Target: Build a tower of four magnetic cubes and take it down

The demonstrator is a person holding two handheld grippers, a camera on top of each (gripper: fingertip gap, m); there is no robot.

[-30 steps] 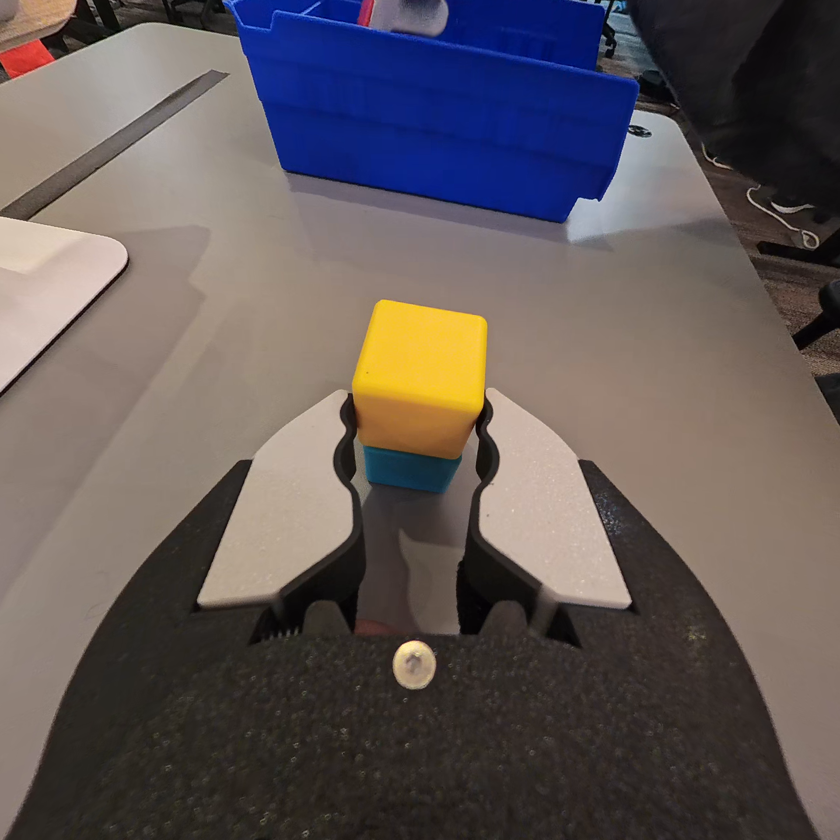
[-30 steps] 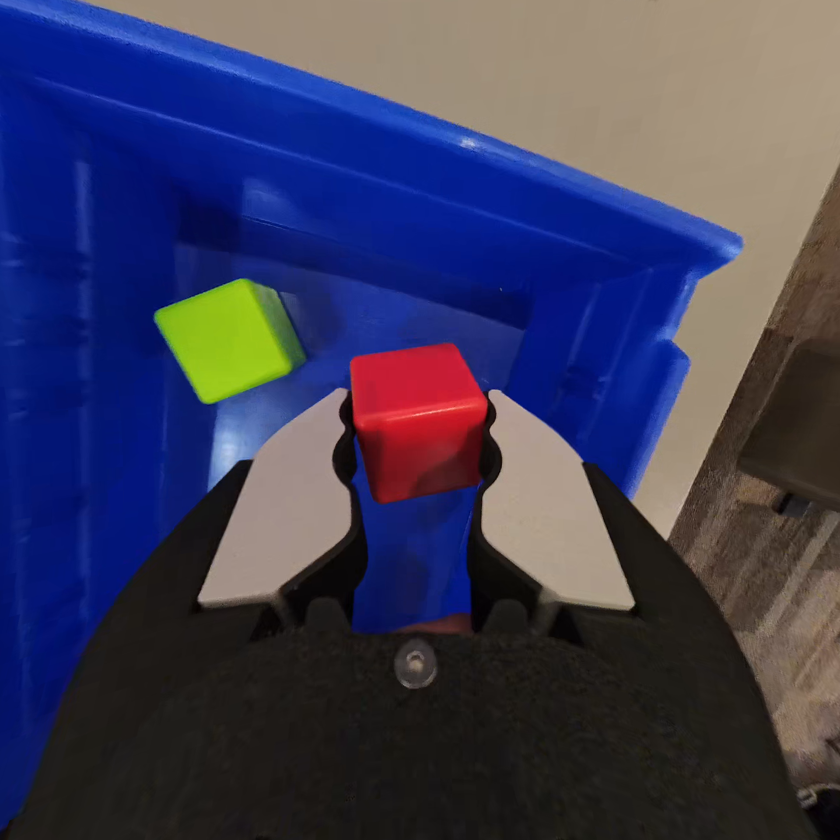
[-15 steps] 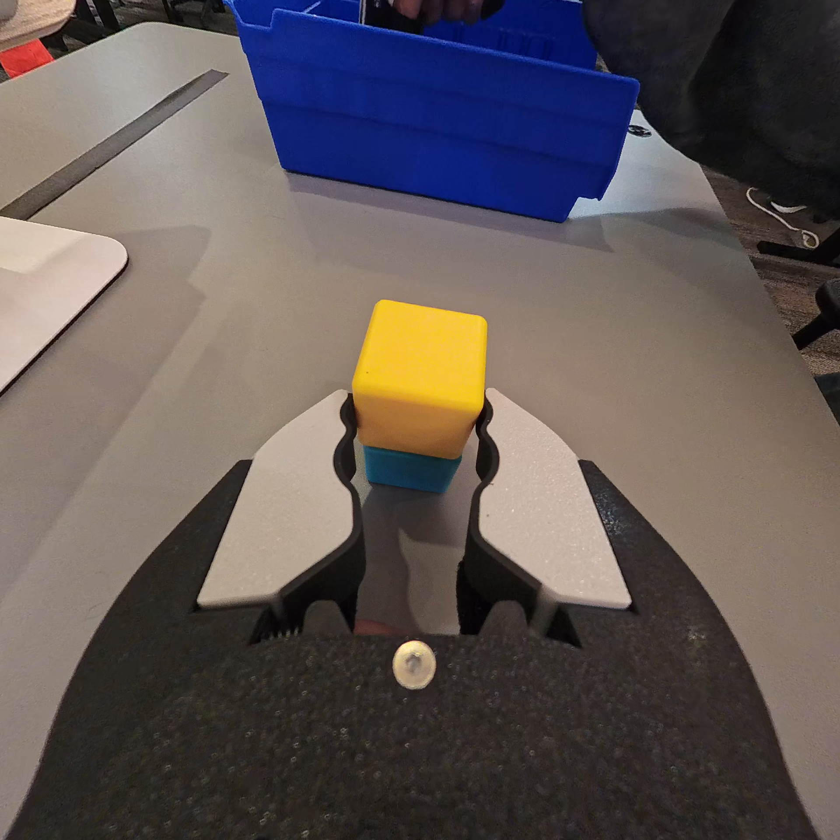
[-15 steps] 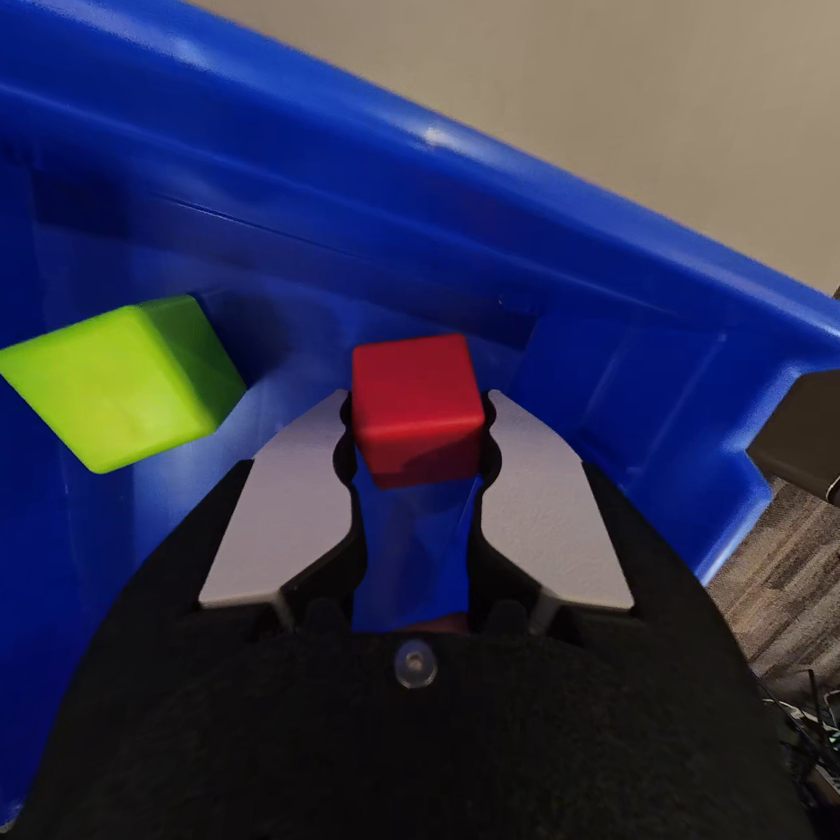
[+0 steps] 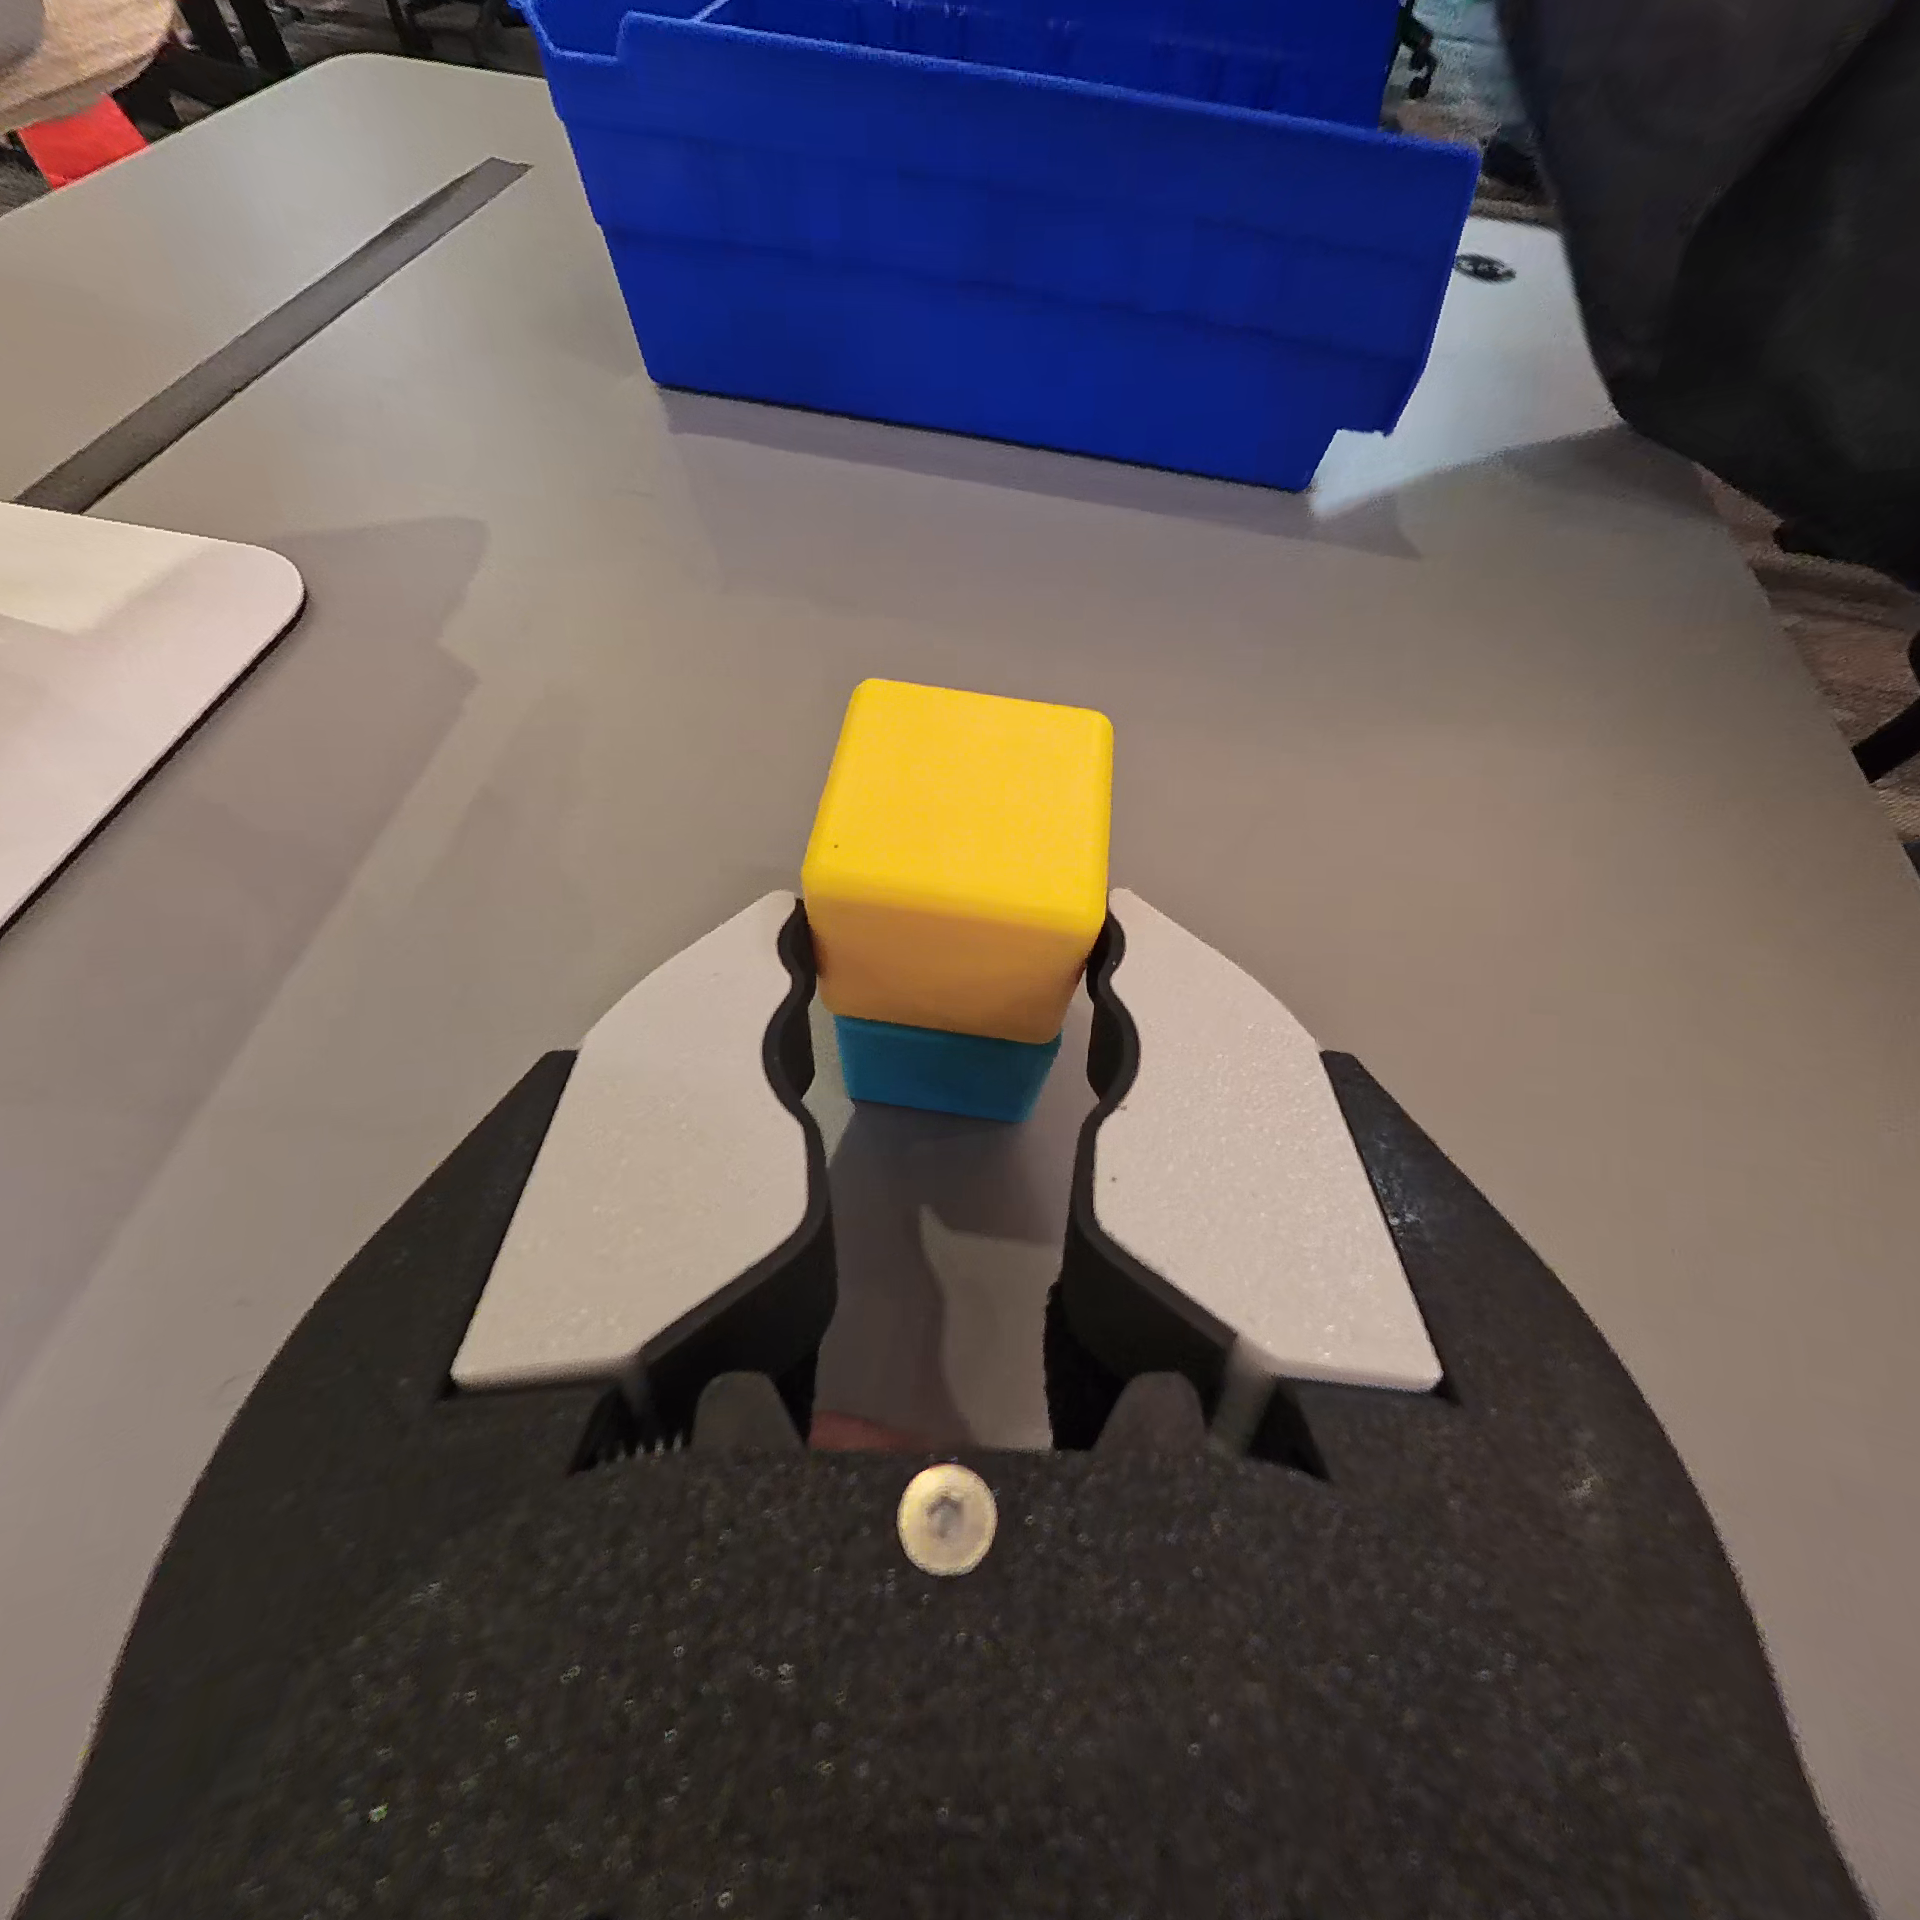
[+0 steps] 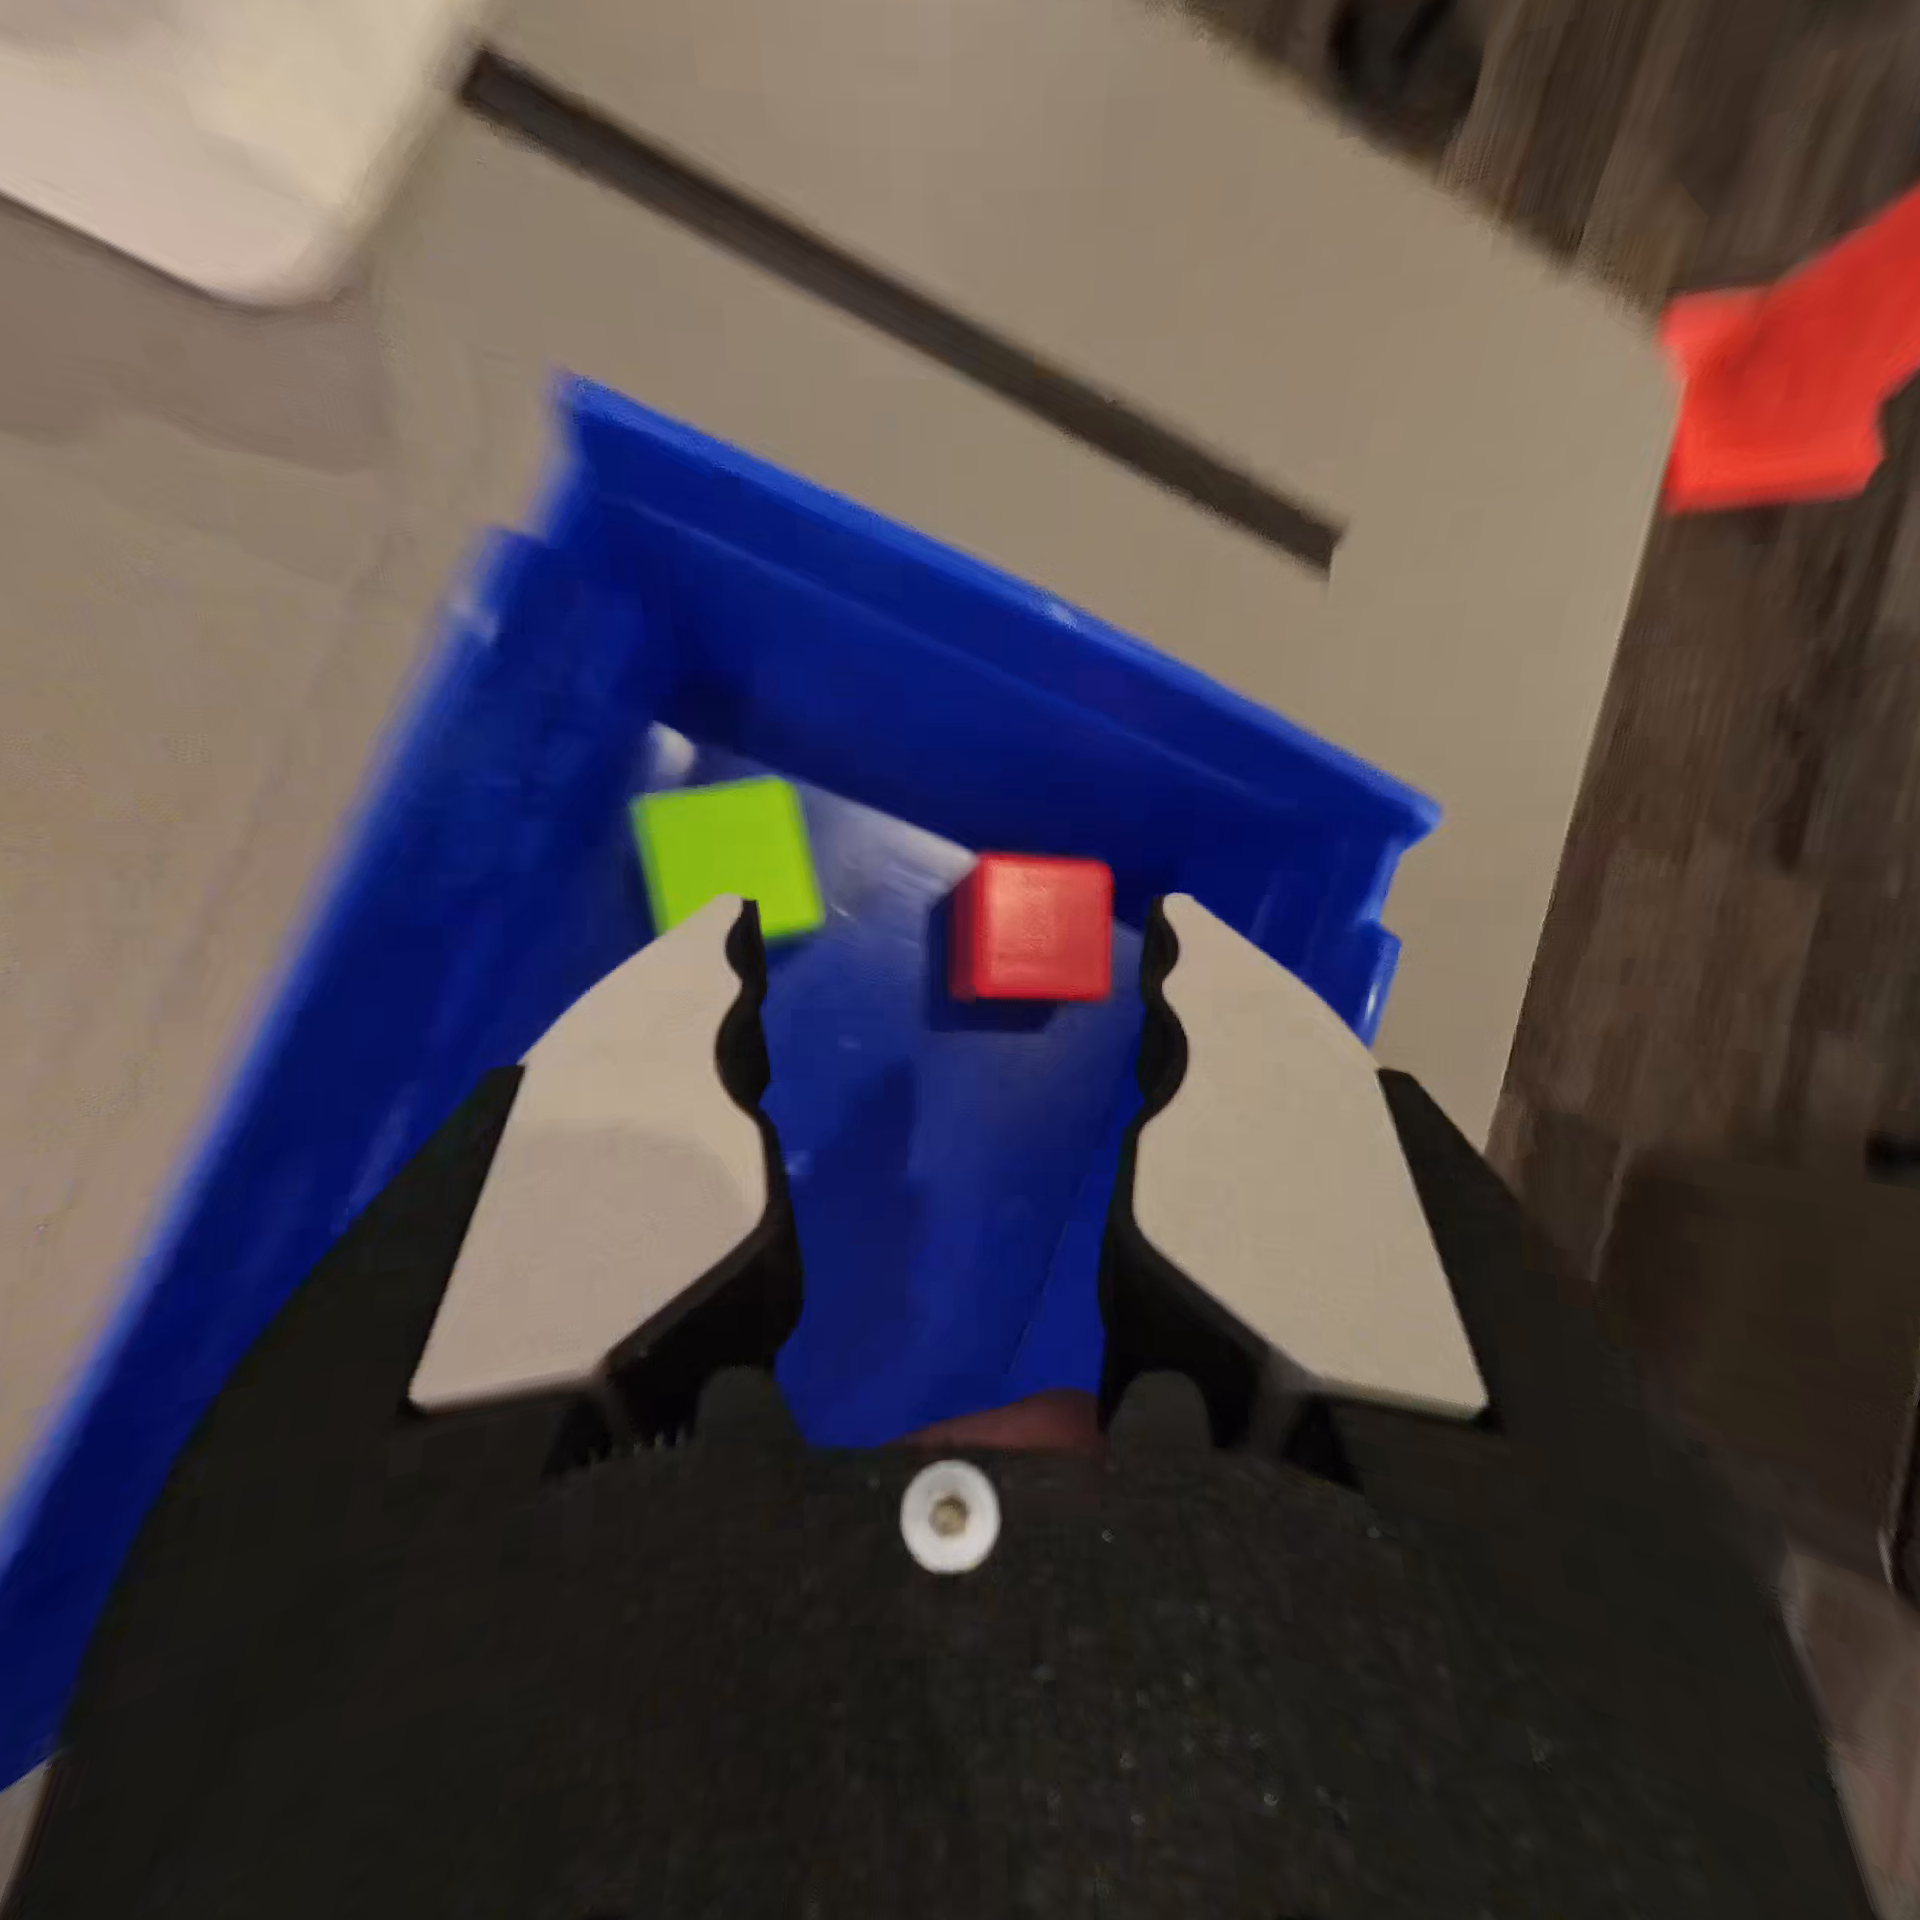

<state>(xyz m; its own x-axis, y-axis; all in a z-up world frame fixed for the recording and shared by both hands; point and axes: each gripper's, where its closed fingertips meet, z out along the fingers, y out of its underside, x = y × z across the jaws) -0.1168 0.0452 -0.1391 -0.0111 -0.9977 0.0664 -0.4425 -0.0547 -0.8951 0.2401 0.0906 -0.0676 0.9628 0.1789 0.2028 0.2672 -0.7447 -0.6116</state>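
In the left wrist view my left gripper (image 5: 951, 940) is shut on a yellow cube (image 5: 956, 852) that sits on a teal cube (image 5: 940, 1070) on the grey table (image 5: 1351, 831). In the right wrist view my right gripper (image 6: 951, 935) is open and empty, raised above the blue bin (image 6: 499, 935). A red cube (image 6: 1034, 930) and a lime green cube (image 6: 727, 857) lie on the bin's floor, apart from each other. The red cube lies below the right fingertip. The right wrist view is blurred by motion.
The blue bin (image 5: 1018, 260) stands at the far side of the table. A white board (image 5: 114, 665) lies at the left. A dark strip (image 5: 270, 343) runs along the table. A person's dark clothing (image 5: 1745, 260) is at the right edge. A red object (image 6: 1797, 384) lies beyond the table.
My right gripper has opened and let go of the red cube in the bin, then lifted up and back. My left gripper and the yellow-on-teal stack have not moved.
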